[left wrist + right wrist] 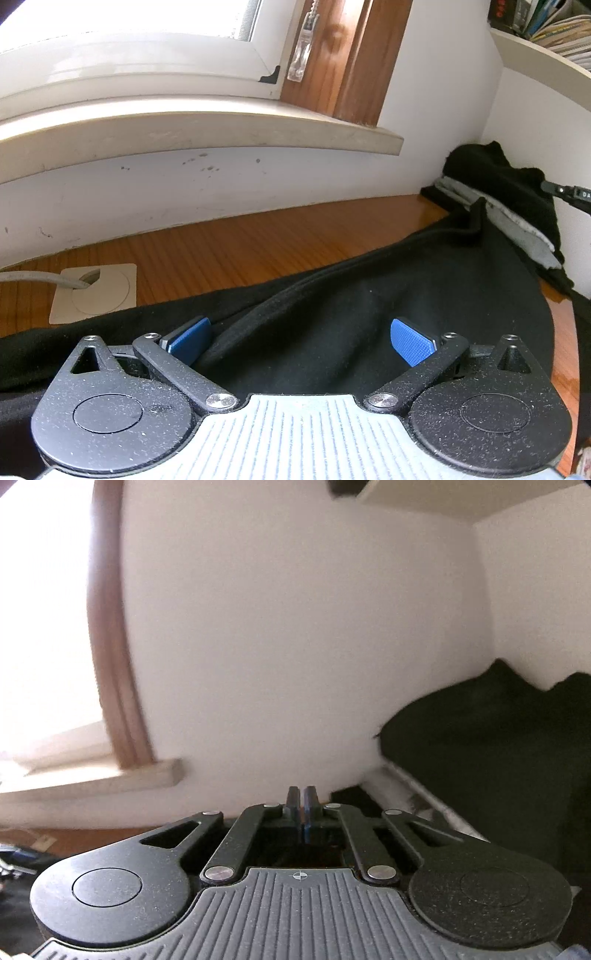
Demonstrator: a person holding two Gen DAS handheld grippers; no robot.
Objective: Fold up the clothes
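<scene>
A black garment [369,295] lay spread across the wooden tabletop [258,236], its far end bunched in the back right corner. The left gripper [301,341] hung over it with jaws wide apart, gripping nothing. The right gripper [303,805] was closed tight and empty, facing the wall [295,627].

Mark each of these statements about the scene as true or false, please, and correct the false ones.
1. The left claw is open over the black garment. True.
2. The right claw is wide open. False: its fingers are shut together with nothing between them.
3. The table is white plastic. False: it is brown wood.
4. A grey cable enters a beige cover plate in the table. True.
5. The black garment lies on the windowsill. False: it lies on the table.
</scene>
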